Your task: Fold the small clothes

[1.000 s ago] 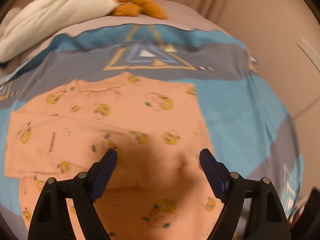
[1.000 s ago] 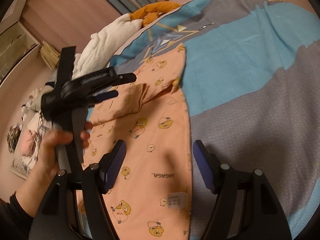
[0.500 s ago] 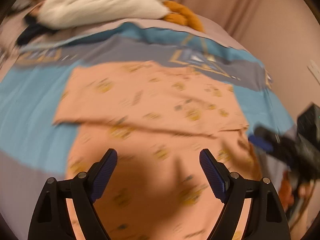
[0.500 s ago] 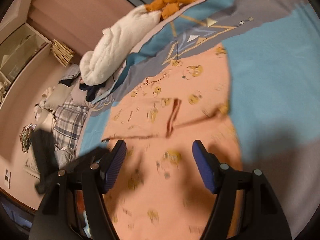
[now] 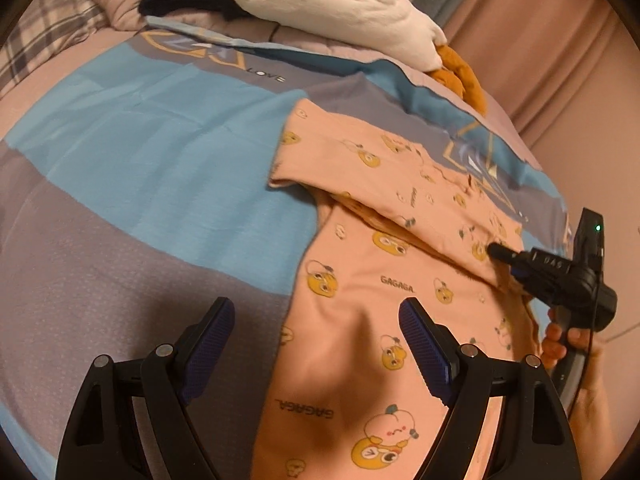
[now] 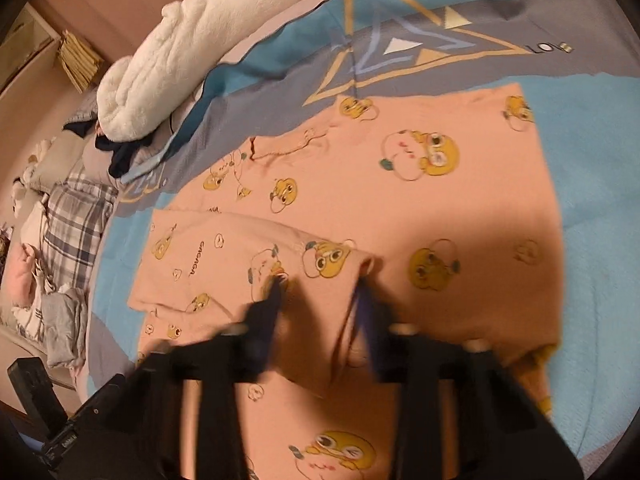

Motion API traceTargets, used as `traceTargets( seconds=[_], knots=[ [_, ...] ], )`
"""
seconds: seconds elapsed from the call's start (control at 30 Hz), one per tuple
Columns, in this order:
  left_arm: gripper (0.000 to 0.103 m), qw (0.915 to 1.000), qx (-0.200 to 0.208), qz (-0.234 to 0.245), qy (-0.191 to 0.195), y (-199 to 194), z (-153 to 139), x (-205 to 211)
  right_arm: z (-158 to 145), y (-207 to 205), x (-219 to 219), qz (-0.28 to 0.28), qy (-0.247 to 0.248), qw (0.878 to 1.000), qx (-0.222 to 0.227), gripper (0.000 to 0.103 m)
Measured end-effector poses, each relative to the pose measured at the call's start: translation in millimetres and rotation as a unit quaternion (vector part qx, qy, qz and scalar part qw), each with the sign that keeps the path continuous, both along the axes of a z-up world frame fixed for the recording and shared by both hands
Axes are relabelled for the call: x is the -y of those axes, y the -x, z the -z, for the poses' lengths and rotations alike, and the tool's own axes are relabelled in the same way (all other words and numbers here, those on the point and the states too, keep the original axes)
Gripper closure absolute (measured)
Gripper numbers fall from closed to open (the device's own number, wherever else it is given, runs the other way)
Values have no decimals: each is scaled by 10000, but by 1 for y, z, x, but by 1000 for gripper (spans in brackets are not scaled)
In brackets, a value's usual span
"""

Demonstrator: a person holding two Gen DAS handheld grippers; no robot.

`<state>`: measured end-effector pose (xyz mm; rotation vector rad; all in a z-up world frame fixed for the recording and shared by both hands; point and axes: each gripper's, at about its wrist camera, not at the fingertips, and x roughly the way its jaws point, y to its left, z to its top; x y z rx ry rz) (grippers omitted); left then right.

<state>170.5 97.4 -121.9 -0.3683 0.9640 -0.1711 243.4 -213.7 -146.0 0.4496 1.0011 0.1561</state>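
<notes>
I see the peach garment [image 5: 384, 280] spread flat on the blue-grey bedspread [image 5: 160, 168], centre-right in the left view, one sleeve folded across it. My right gripper [image 6: 320, 292] is closing on that sleeve's cuff, probably to pull the fold. My left gripper [image 5: 316, 340] hangs released above the hem, empty.

Your left gripper [image 5: 316, 344] hangs wide open over the near edge of the peach garment [image 5: 376, 280] — nothing between its pads. At the right, your right gripper [image 5: 494, 249] is closing on the folded-over sleeve edge — its tip against the cloth.
</notes>
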Motion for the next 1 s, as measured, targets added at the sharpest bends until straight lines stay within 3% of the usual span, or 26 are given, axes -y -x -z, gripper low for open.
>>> traceTargets(
  seconds=[0.13,0.33,0.43,0.57,0.73,0.83,0.87,0.93,1.0],
  knots=[
    [19,10000,26,-22,38,2,-1,-4,-21,0,-11,-249,51,9995,177,96],
    [19,10000,28,-84,25,3,0,-9,-105,12,0,-419,-248,9929,1089,97],
    [19,9999,61,-123,7,3,-1,-10,-124,16,16,-353,-154,9917,1230,97],
    [19,9999,62,-110,-11,0,-3,-10,-108,17,47,20,-118,9951,984,96],
    [19,9999,73,0,-146,-13,-6,-4,-60,12,75,349,-25,9988,333,94],
    [19,9995,83,159,-241,-27,-10,6,-34,5,83,464,108,9988,-129,86],
    [19,9994,98,209,-271,-32,-12,10,-28,3,85,529,194,9981,-237,77],
    [19,9989,147,354,-280,-44,-17,19,-26,6,91,776,685,9944,-231,73],
    [19,9983,185,473,-302,-56,-21,27,-33,12,94,834,792,9934,-41,73]
  ],
)
